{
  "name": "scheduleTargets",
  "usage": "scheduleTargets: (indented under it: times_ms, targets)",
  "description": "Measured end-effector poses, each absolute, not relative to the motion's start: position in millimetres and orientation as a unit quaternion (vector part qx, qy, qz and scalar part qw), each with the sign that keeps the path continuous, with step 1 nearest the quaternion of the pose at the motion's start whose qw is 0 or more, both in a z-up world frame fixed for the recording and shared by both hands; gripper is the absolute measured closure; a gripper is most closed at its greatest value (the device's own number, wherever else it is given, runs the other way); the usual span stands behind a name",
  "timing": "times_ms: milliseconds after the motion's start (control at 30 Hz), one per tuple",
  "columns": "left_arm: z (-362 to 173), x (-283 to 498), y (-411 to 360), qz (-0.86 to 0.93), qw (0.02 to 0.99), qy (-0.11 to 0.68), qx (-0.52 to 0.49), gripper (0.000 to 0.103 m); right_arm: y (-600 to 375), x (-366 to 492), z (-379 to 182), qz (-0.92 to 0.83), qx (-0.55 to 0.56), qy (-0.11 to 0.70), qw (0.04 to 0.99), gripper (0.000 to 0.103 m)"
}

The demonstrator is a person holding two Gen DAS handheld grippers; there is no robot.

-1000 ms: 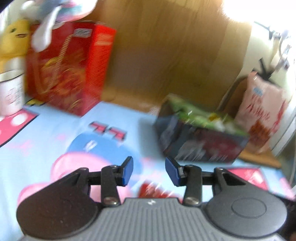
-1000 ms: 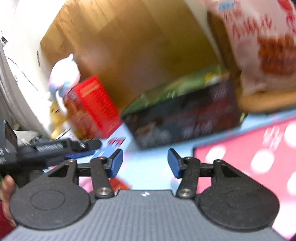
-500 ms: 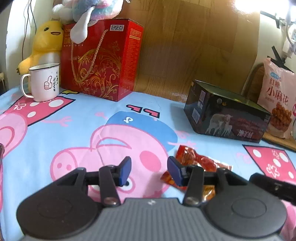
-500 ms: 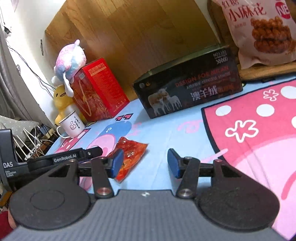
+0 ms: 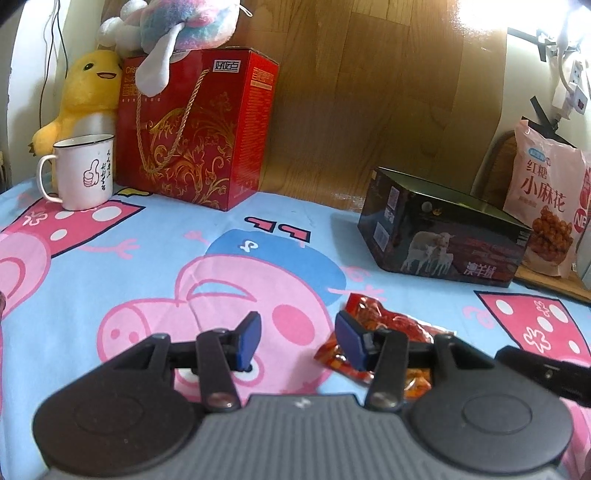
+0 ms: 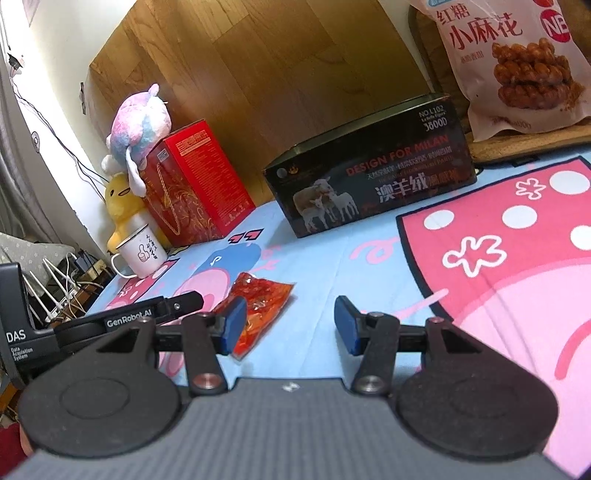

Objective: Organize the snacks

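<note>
A red snack packet (image 5: 384,325) lies flat on the cartoon bedsheet, just right of my left gripper (image 5: 297,338), which is open and empty low over the sheet. In the right wrist view the packet (image 6: 260,301) lies just left of my right gripper (image 6: 290,325), also open and empty. A black open-top box (image 5: 443,240) stands behind the packet; it also shows in the right wrist view (image 6: 373,184). Its inside is hidden from here.
A red gift box (image 5: 195,129) with a plush toy (image 5: 173,29) on top stands at the back left, beside a yellow plush duck (image 5: 88,96) and a white mug (image 5: 83,171). A pink snack bag (image 5: 546,206) leans at the back right. A wooden headboard (image 5: 369,92) closes the back.
Both views have gone from blurred and tilted to steady and level. Both grippers have pulled back and down; the red packet now lies between them. Both stay open.
</note>
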State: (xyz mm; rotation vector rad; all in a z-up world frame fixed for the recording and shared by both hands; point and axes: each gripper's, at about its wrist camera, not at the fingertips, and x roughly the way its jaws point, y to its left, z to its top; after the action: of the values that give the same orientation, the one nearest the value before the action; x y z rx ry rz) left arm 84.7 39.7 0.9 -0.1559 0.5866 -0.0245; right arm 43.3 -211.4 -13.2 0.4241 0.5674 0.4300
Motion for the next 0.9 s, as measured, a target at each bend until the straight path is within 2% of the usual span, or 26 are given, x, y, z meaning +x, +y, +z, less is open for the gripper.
scheduleTargets:
  times_ms: [567,900]
  targets:
    - [0,86,42,-0.032,0.952,0.292,-0.089,0.055,-217,50,-18,0.213,0.237,0.295,0.901,0.045]
    - [-4,92,63,-0.048,0.937,0.306,-0.16,0.055,-222,54,-19,0.227,0.26,0.304,0.888,0.044]
